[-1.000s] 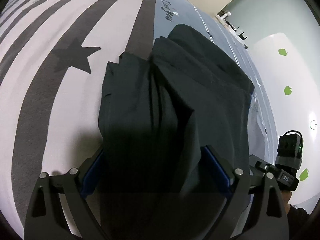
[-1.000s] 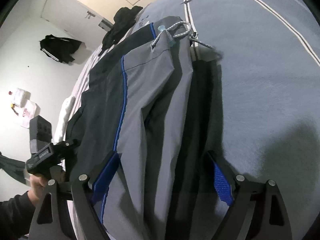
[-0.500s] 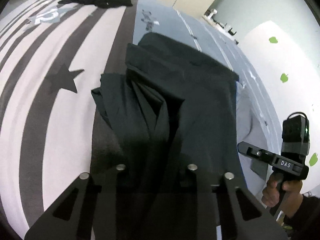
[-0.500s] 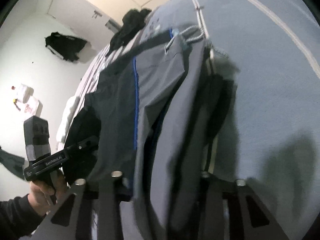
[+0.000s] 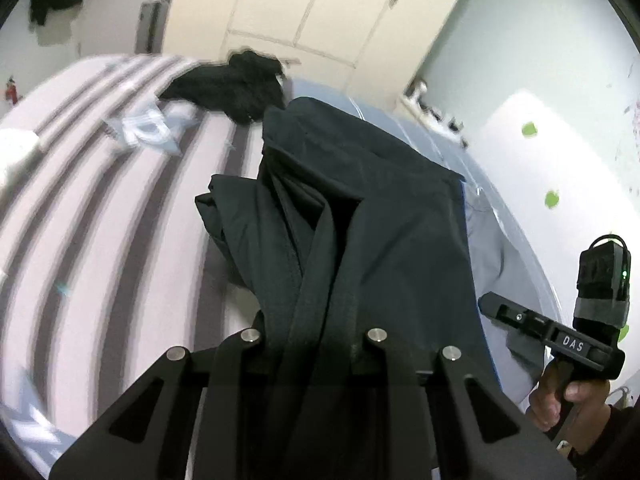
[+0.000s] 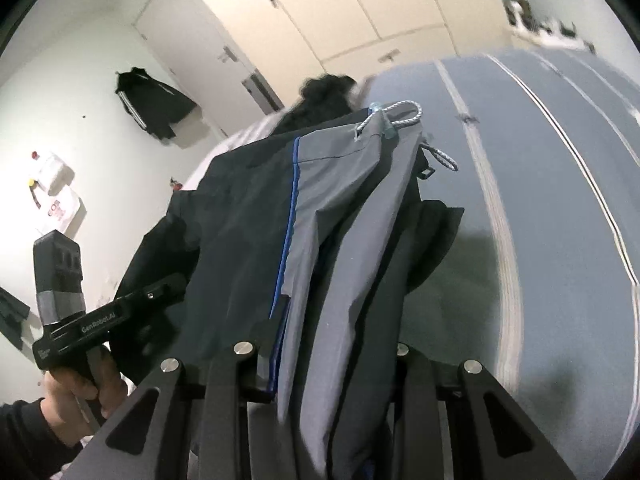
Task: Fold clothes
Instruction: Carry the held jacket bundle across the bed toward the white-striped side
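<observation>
A dark navy and grey garment (image 5: 380, 216) with blue piping hangs stretched between my two grippers, above the bed. The left gripper (image 5: 314, 344) is shut on a bunched dark edge of it. In the right wrist view the garment (image 6: 340, 200) shows its grey panel and a white drawstring (image 6: 400, 114) at the far end. My right gripper (image 6: 324, 360) is shut on a grey and dark fold. The garment's far end trails onto the bed. A hand (image 5: 560, 396) holds the right gripper's handle, and another hand (image 6: 76, 392) holds the left one.
The bed has a pink-and-grey striped cover (image 5: 100, 240) on one half and a blue-grey cover (image 6: 540, 200) with white lines on the other. A black clothes pile (image 5: 236, 88) lies at its far end. Cream wardrobe doors (image 5: 300, 12) stand behind; a dark jacket (image 6: 152, 100) hangs on the wall.
Both grippers closed on the garment's near edge and rose, lifting that end off the bed. Both views now tilt up to take in the wardrobe and walls.
</observation>
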